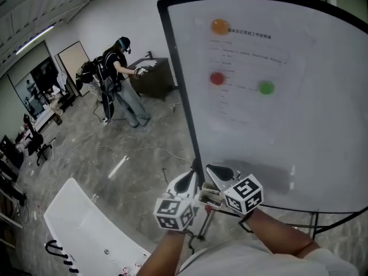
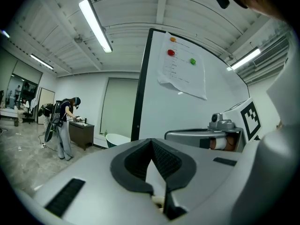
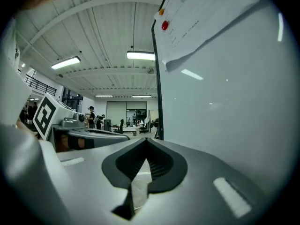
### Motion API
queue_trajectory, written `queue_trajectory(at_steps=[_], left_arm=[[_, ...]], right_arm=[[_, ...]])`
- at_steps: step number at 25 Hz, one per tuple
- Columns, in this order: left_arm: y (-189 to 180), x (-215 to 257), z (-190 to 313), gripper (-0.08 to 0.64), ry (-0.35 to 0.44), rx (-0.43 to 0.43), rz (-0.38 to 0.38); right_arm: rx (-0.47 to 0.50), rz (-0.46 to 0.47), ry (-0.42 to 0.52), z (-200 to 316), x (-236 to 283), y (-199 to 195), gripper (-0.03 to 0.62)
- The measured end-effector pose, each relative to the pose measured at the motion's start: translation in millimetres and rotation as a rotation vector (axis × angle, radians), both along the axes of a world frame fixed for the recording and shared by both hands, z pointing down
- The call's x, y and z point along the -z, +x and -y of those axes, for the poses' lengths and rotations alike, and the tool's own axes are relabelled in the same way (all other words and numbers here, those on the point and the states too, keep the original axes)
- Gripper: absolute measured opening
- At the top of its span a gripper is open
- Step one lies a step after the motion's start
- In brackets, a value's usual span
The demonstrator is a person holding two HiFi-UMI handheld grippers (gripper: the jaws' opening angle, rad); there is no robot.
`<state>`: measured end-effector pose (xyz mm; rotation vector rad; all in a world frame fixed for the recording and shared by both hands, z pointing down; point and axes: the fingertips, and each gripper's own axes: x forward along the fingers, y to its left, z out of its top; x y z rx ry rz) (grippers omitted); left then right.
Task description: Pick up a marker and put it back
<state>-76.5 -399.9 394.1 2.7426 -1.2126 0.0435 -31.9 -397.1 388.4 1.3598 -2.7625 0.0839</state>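
No marker shows in any view. A whiteboard (image 1: 276,108) on a stand fills the right of the head view, with a printed sheet (image 1: 247,73) pinned to it by orange, red and green magnets. Both grippers sit side by side at its lower left corner. My left gripper (image 1: 185,181) is shut with nothing between its jaws, and its dark pads (image 2: 164,161) meet at a point. My right gripper (image 1: 220,173) is just to its right, also shut and empty. The whiteboard (image 3: 225,102) stands close along the right gripper's right side.
A person (image 1: 121,79) bends over a dark cabinet (image 1: 152,76) at the back left. A white bathtub (image 1: 86,229) lies at the lower left. The whiteboard's black frame (image 1: 181,96) and stand bars (image 1: 310,223) are close by. A cable runs across the grey floor.
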Motion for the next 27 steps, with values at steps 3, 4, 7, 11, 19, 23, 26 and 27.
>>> queue_trajectory(at_steps=[3,4,7,11,19,23,26,27], left_arm=[[1.7,4.9,3.2,0.002,0.006,0.002,-0.002],[2.1,5.9,4.1,0.002,0.007,0.002,-0.004],[3.1,7.1,5.4,0.002,0.008,0.0,-0.006],[4.8,8.0,5.9,0.002,0.009,-0.005,-0.007],[9.0,8.4,5.7,0.002,0.006,-0.014,-0.009],[8.7,6.0,7.0,0.002,-0.003,-0.013,-0.009],[9.0,5.0,7.6,0.002,-0.003,-0.012,-0.011],[9.2,4.7,7.8,0.002,-0.003,-0.013,-0.011]], right_arm=[[-0.013,0.001,0.009,0.8,3.8,4.0,0.002],[-0.017,0.002,0.01,1.2,4.7,5.2,0.002],[-0.021,0.005,0.011,1.6,6.7,6.7,0.002],[-0.02,0.006,0.012,2.1,9.4,7.6,0.002],[-0.021,0.006,0.011,0.5,13.2,9.5,0.002],[-0.023,0.003,0.011,0.7,12.8,10.0,0.002],[-0.022,0.006,0.006,1.0,10.3,10.6,0.002],[-0.021,0.007,0.003,1.3,9.1,10.8,0.002]])
